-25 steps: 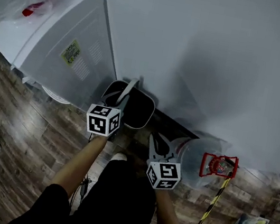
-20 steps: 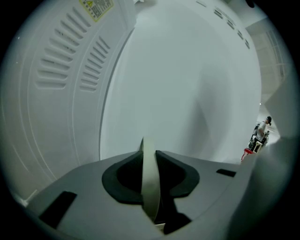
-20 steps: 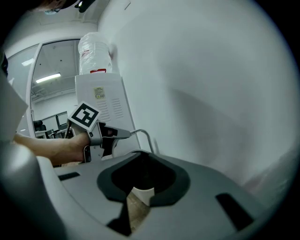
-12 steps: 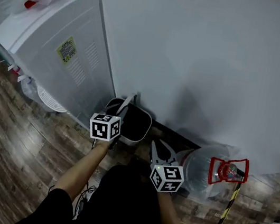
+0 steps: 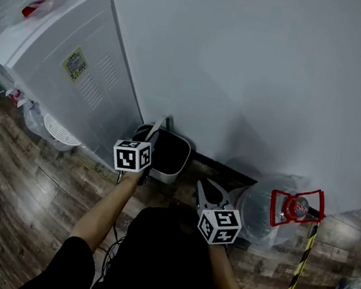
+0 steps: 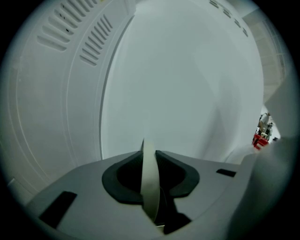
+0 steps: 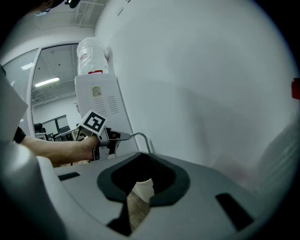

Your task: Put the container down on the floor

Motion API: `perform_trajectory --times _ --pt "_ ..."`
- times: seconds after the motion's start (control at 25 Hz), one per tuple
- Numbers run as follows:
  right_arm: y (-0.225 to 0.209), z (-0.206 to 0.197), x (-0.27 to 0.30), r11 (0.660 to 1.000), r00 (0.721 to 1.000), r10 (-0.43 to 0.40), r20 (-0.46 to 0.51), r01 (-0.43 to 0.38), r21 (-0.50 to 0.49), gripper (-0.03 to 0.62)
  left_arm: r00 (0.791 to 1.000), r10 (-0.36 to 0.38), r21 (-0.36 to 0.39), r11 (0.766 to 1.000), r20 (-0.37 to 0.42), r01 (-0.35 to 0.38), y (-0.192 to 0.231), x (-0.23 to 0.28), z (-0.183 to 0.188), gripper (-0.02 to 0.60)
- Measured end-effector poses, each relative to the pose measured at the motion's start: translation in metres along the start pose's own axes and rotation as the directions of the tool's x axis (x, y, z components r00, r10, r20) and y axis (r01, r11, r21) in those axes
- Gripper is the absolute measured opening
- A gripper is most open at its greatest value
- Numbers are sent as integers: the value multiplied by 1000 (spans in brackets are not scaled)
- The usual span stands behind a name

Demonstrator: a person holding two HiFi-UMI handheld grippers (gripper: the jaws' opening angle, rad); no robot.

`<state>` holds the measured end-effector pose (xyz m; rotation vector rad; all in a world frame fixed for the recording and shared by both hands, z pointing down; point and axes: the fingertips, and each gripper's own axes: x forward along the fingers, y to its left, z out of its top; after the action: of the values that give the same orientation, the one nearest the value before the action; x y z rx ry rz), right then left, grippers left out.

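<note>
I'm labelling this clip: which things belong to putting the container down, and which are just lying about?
In the job: container, its handle, left gripper shut on the handle, floor.

Lying about: water dispenser, water jug, striped pole, idle open right gripper.

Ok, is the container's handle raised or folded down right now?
Raised. The handle arcs up over the container, and the left hand-held gripper has its jaws shut on it.
</note>
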<state>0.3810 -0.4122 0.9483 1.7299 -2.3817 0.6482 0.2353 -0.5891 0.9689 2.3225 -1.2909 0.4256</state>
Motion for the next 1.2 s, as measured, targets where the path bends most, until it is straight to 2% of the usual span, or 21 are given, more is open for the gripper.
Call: perform_trajectory --times 0.36,0.88,1.2 --pt "-4 -15 -7 1000 1000 -10 -5 10 8 57 999 36 47 998 -13 -36 23 15 -9 91" --pt "-5 -32 -5 999 998 -22 -56 21 -24 57 999 50 24 998 -22 -49 58 30 -38 91" --pt "-3 -37 -2 999 997 -15 -71 13 -30 57 998 58 26 998 -8 -58 72 28 -40 91"
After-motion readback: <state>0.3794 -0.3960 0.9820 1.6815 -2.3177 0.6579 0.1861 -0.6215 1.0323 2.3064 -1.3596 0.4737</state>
